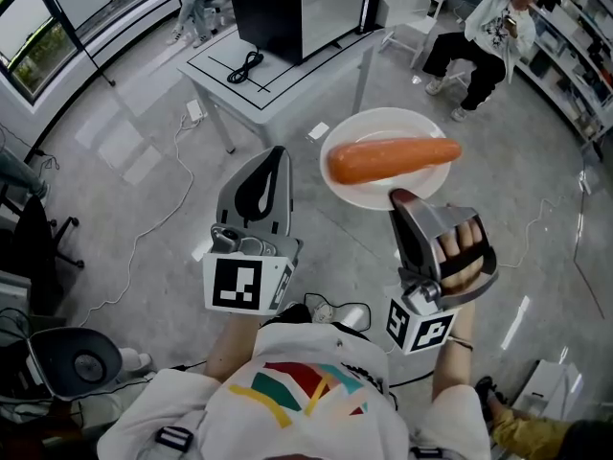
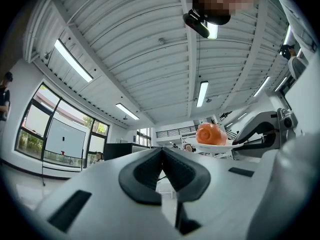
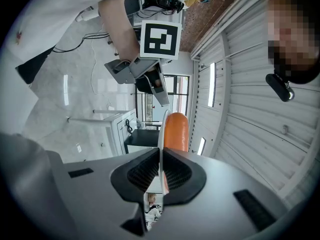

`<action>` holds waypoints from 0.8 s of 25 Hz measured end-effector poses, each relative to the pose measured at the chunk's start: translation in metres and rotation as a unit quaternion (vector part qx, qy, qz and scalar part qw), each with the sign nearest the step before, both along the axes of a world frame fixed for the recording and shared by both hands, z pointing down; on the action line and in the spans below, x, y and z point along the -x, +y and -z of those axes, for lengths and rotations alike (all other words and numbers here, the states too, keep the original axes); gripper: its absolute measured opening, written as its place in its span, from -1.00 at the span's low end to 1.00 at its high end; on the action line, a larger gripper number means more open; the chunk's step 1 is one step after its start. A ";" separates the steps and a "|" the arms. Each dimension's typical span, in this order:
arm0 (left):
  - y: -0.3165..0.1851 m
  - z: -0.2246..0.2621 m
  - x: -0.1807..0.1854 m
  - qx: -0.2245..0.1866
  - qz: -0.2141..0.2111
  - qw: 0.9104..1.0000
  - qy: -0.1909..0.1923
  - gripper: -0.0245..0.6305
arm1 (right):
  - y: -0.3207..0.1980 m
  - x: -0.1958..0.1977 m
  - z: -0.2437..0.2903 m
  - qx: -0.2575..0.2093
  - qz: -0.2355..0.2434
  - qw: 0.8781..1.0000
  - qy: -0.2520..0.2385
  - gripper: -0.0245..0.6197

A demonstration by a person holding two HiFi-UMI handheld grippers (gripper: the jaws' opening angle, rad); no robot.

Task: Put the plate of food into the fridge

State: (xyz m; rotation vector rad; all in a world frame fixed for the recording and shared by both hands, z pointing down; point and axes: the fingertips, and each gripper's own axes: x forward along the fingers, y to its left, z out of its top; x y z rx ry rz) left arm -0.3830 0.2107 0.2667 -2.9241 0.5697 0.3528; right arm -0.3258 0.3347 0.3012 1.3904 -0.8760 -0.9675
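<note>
Plate, white and round, held in the air at its near rim by the right gripper. In the right gripper view the thin rim stands edge-on between the two dark pads, which are clamped on it. An orange, sausage-shaped piece of food lies lengthwise across the middle of the plate, clear of the pads. A hand wraps the right gripper's handle, and the marker cube sits at the gripper's near end.

Left gripper, just to the left of the plate and not touching it. Its jaws are pressed together at the tips with nothing between them. In the left gripper view the plate and food show to its right at about the same height.

White table, beyond both grippers across the grey floor. A black fridge stands toward the table's far edge, with a pale interior showing on its right-hand face. A coiled black cable lies near the table's left edge, in front of the fridge.

Seated person, far right of the room, on a chair next to shelving, well apart from the table.
</note>
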 end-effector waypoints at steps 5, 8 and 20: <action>0.006 -0.002 0.004 0.000 0.011 1.000 0.002 -0.91 | 0.010 -0.009 0.000 -0.004 0.002 1.000 0.005 -0.87; 0.007 -0.006 0.007 0.005 0.016 1.000 0.001 -0.91 | 0.011 -0.014 -0.003 -0.003 0.000 1.000 0.001 -0.86; -0.023 -0.004 -0.017 0.003 0.043 0.999 0.008 -0.91 | -0.016 -0.047 -0.006 0.008 0.019 1.000 0.005 -0.87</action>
